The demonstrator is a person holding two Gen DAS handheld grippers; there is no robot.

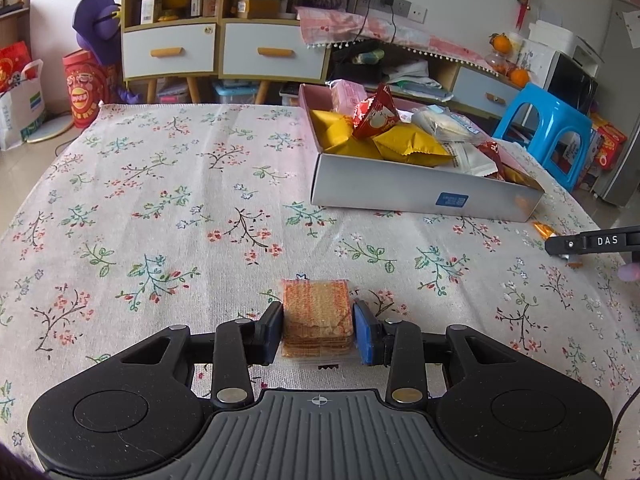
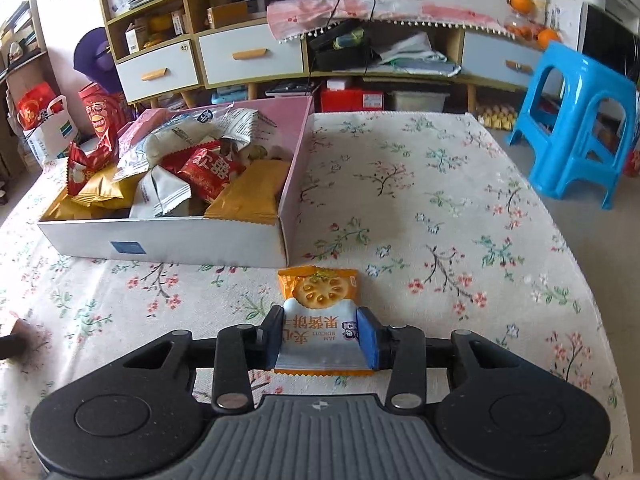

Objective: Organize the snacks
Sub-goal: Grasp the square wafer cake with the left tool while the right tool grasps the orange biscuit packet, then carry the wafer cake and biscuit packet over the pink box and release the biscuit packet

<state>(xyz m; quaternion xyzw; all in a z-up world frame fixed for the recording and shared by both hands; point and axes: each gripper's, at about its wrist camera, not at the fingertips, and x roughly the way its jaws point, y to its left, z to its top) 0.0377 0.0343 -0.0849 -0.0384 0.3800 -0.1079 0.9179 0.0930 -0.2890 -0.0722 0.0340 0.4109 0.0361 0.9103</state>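
My left gripper (image 1: 318,330) is shut on a clear-wrapped stack of square crackers (image 1: 316,312), held just over the flowered tablecloth (image 1: 160,208). My right gripper (image 2: 323,336) is shut on an orange and white jam biscuit packet (image 2: 320,304), its blue pads (image 2: 370,336) pressing both sides. A grey box with a pink inside (image 1: 420,192) stands at the upper right of the left wrist view, full of yellow, red and white snack packets (image 1: 400,140). The same box (image 2: 160,240) lies to the upper left of the right wrist view. The right gripper's black finger (image 1: 588,242) shows at the right edge of the left wrist view.
A blue plastic stool (image 2: 580,128) stands beyond the table's right side. Drawers and shelves (image 1: 216,52) line the far wall. A red tub and paper bags (image 1: 80,88) sit on the floor at the left. A dark shape (image 2: 12,340) shows at the left edge.
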